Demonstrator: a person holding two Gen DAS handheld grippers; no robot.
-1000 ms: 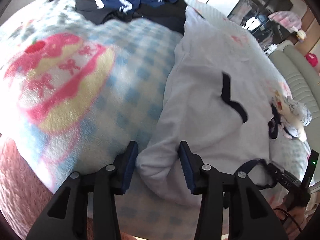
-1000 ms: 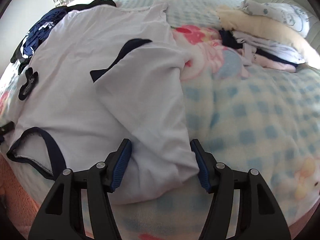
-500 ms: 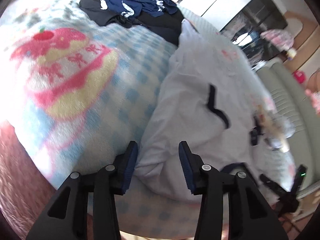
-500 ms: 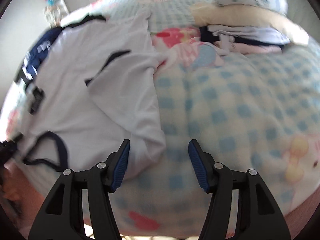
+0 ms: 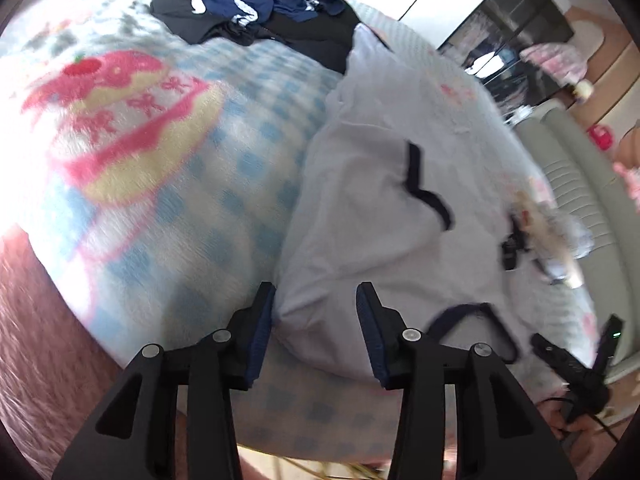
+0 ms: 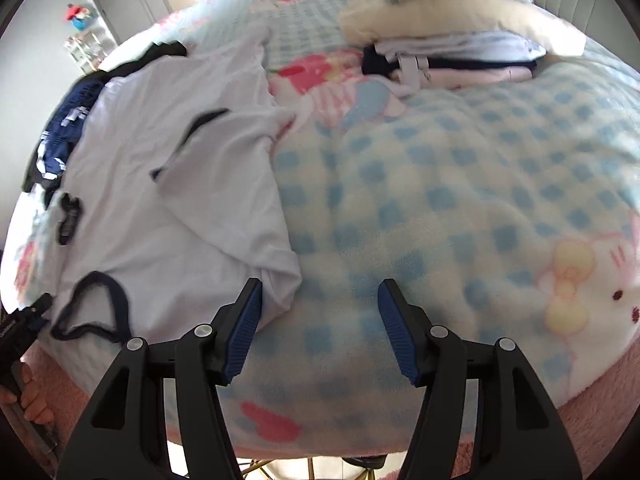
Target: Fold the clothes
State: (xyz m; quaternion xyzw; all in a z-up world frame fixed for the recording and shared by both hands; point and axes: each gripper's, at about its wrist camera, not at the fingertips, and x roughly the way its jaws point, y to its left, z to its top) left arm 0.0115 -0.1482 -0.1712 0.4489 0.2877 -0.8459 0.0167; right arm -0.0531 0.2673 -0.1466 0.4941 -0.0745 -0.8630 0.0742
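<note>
Sliding off to the right, my right tongs [image 6: 320,320] now gape over bare blanket [image 6: 460,200], the white shirt [image 6: 160,216] beside their left finger; my left tongs [image 5: 316,332] stand open around its folded corner near the bed's front edge; sides folded in, I'd judge.

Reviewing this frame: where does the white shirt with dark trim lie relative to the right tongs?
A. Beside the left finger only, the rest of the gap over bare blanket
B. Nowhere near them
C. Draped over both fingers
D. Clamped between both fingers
A: in the right wrist view the white shirt reaches only the left finger of the right tongs, which stand open, and the checked blanket fills the rest of the gap.
</note>
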